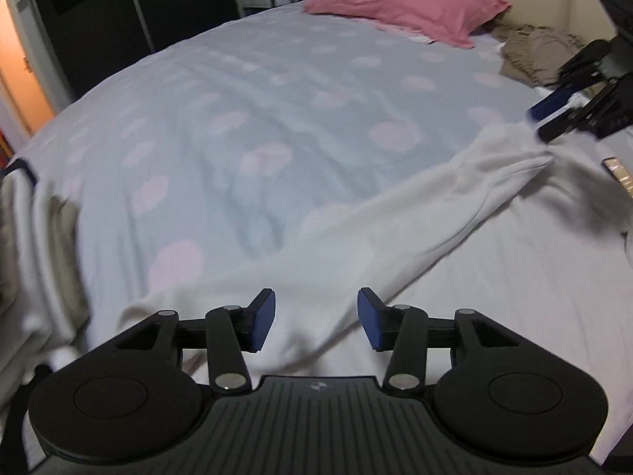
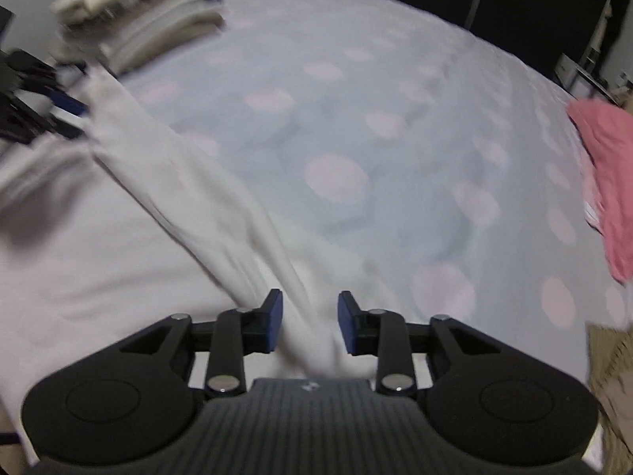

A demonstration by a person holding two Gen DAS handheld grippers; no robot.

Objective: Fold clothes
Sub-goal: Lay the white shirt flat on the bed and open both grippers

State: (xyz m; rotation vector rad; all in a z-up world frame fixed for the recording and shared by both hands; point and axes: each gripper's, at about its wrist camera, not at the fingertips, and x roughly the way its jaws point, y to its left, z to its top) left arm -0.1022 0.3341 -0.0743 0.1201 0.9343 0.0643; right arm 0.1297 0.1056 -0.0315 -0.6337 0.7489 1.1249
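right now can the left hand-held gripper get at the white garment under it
Probably yes: the left hand-held gripper has its jaws apart directly above the white garment, and nothing lies between them.

**Two wrist views, crossing over one bed**

The left wrist camera sits just behind its own gripper (image 1: 315, 318), close above the bed (image 1: 277, 118), tilted down and facing the pillow (image 1: 403, 4) at upper centre. The right wrist camera looks the same way over its gripper (image 2: 309, 322), close and tilted down, facing a stack of clothes (image 2: 150, 19) at upper left. Both share the spotted cover and the white garment (image 1: 415, 213). Each view catches the other gripper at its edge.
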